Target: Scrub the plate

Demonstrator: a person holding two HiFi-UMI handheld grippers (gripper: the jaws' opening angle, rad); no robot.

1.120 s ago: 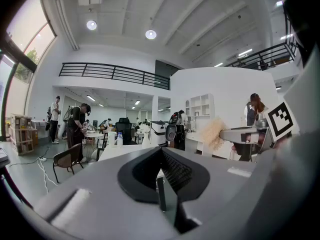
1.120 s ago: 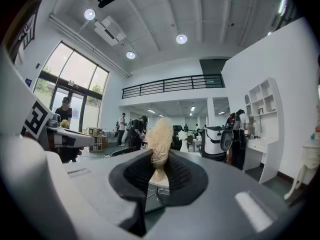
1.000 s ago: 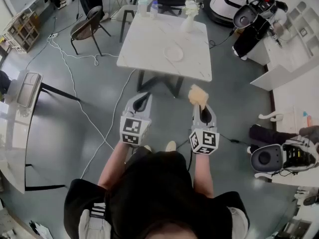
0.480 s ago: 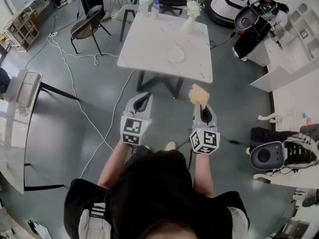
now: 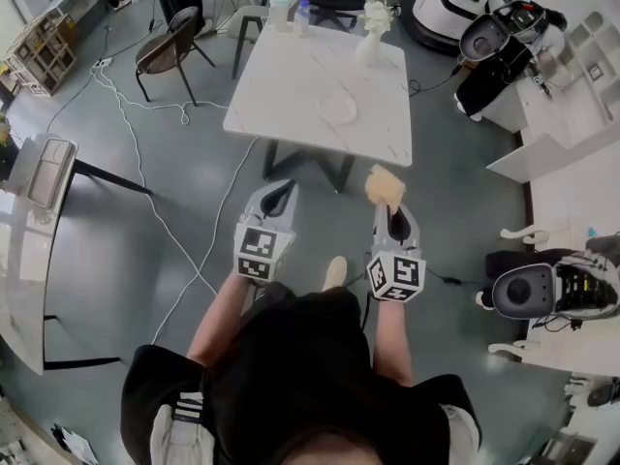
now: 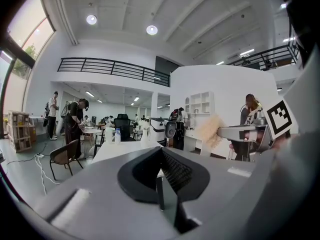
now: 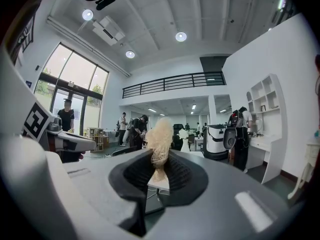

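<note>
The right hand-held gripper (image 5: 391,216) is clamped on a tan, fibrous scrubber (image 5: 385,184) that sticks out past its tips. The left hand-held gripper (image 5: 275,194) has its jaws pressed together with nothing between them. Both are held over the grey floor (image 5: 145,221), well apart from the white surface (image 5: 281,85), where the plate (image 5: 339,105) lies near the middle.

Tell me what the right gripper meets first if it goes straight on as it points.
Probably the white table, near its near right corner, and the scrubber held in the right gripper would touch first. The way between looks free. Height is unclear: it might pass over the tabletop.
</note>
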